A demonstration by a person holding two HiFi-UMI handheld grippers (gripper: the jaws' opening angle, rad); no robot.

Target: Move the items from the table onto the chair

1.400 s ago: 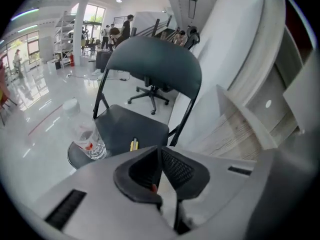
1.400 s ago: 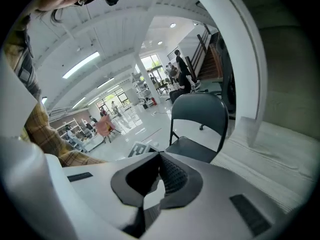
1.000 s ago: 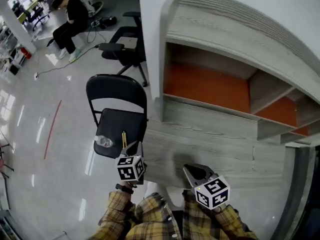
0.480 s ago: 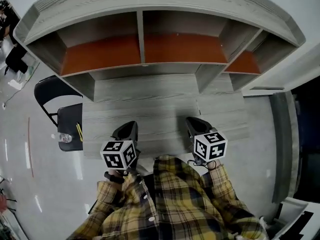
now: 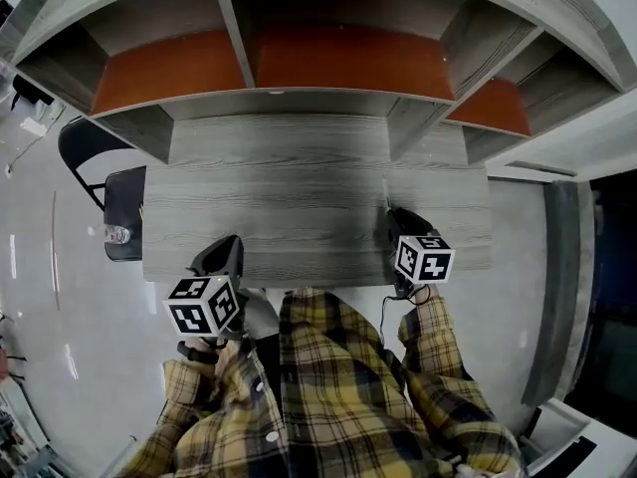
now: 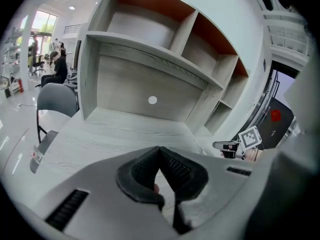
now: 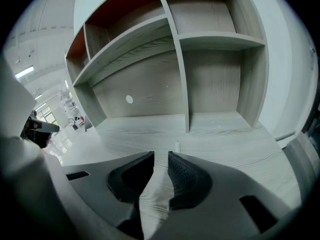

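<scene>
A clear plastic bottle [image 5: 117, 234] lies on the black folding chair [image 5: 121, 202] left of the grey wooden table [image 5: 299, 217]. My left gripper [image 5: 227, 243] hangs over the table's near left edge, shut and empty [image 6: 161, 151]. My right gripper [image 5: 398, 214] is over the near right part of the table. Its jaws [image 7: 161, 156] have just been opening and stand apart with nothing between them. A small white object [image 7: 177, 146] sits on the table just ahead of them. The table top hides most of the chair seat.
Grey shelves with orange back panels [image 5: 338, 63] rise along the table's far side. The chair [image 6: 56, 100] also shows at the left of the left gripper view. A shiny floor [image 5: 60, 297] lies to the left. My plaid sleeves fill the bottom of the head view.
The head view has swung from the chair round to the table. Both grippers have come away from the chair to the table's near edge, and the right jaws have parted.
</scene>
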